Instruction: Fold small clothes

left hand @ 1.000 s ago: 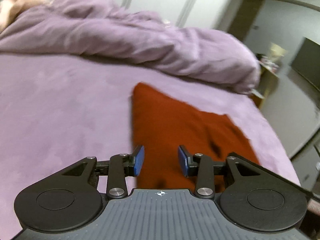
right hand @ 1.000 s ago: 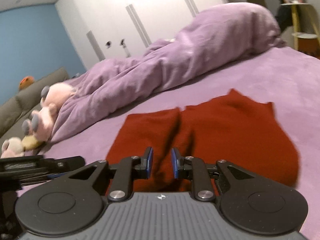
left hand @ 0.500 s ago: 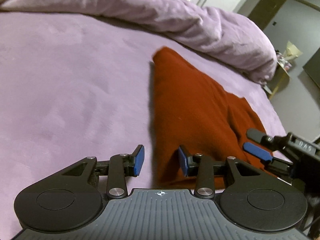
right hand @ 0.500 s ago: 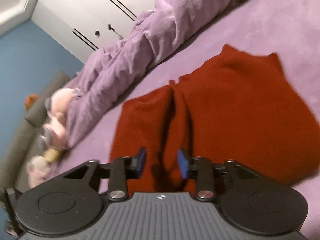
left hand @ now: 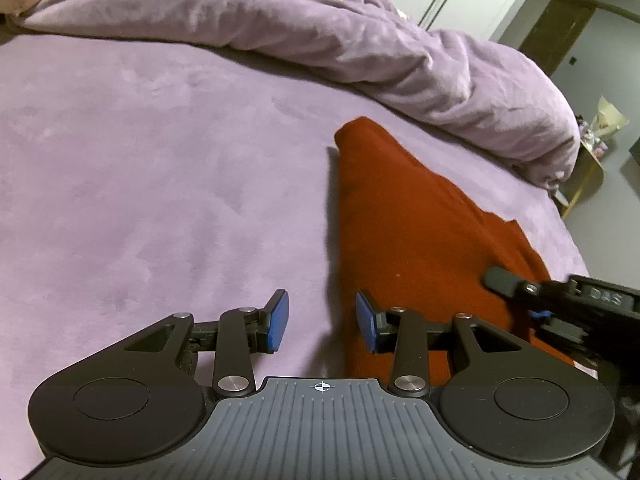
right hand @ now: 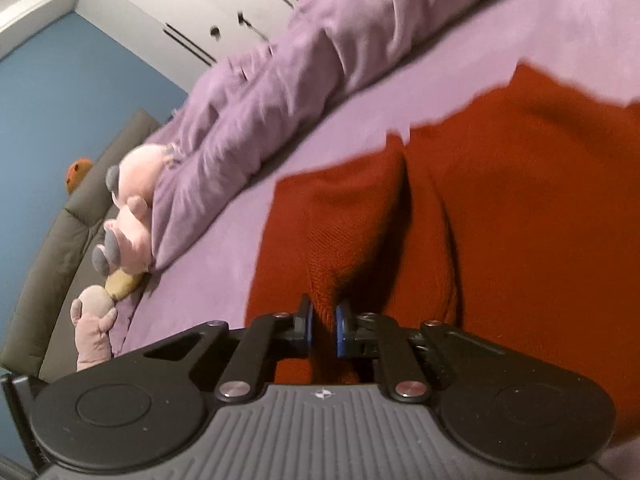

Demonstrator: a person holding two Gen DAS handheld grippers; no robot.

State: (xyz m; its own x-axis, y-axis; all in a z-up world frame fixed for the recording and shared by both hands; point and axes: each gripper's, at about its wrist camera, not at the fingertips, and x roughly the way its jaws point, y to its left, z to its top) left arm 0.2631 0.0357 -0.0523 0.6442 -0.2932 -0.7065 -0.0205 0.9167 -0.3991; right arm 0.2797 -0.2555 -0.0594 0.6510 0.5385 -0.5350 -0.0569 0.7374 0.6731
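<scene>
Right now the right gripper (right hand: 323,330) has its blue pads (right hand: 307,328) pinched on a raised ridge of the rust-red knit garment (right hand: 520,208), the fold of fabric standing up between the two fingers. From the left wrist view, the left gripper (left hand: 323,326) has its fingers spread wide, nothing between them; its right pad (left hand: 366,326) sits at the garment's near left edge, its left pad over bare bedding. The right gripper (left hand: 560,304) shows at that view's right edge, over the garment's near right part. The garment (left hand: 408,232) lies spread on the purple bed sheet (left hand: 140,184), one corner pointing toward the bunched purple duvet (left hand: 320,32) along the far side. Beyond the duvet's end lie pink plush toys (right hand: 128,216) beside a grey headboard cushion (right hand: 60,248), with white wardrobe doors (right hand: 192,4) and a blue wall (right hand: 72,92) behind.
</scene>
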